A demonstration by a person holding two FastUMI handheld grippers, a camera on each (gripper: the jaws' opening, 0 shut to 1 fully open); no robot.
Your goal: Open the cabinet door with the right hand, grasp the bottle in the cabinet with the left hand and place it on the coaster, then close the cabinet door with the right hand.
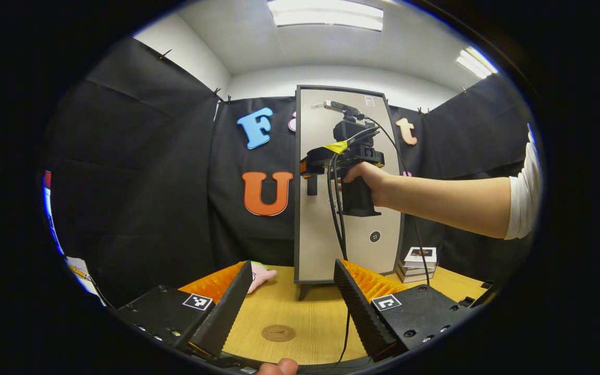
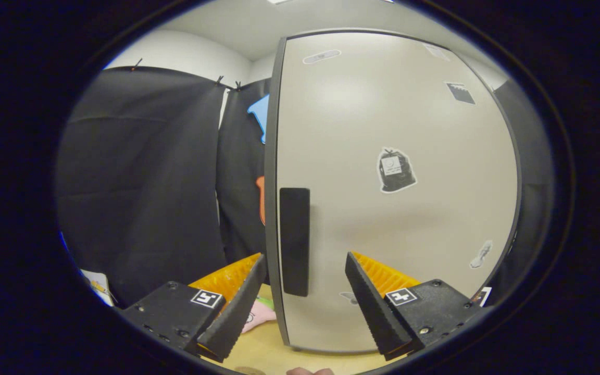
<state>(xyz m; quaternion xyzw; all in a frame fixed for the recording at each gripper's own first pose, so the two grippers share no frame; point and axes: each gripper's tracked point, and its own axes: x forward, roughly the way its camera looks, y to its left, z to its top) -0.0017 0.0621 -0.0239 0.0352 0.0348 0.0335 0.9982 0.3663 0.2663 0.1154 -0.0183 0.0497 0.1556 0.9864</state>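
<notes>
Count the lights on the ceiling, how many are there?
2. One ceiling light is straight above the cabinet; the other ceiling light is off to the right. More may be hidden out of view.

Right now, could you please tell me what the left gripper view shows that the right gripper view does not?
Left gripper view: the coaster on the table, a stack of boxes, and a hand holding the right gripper at the cabinet door. Right gripper view: a bag-shaped sticker on that door, close up. Both: the closed cabinet door, its dark handle, and a pink toy.
</notes>
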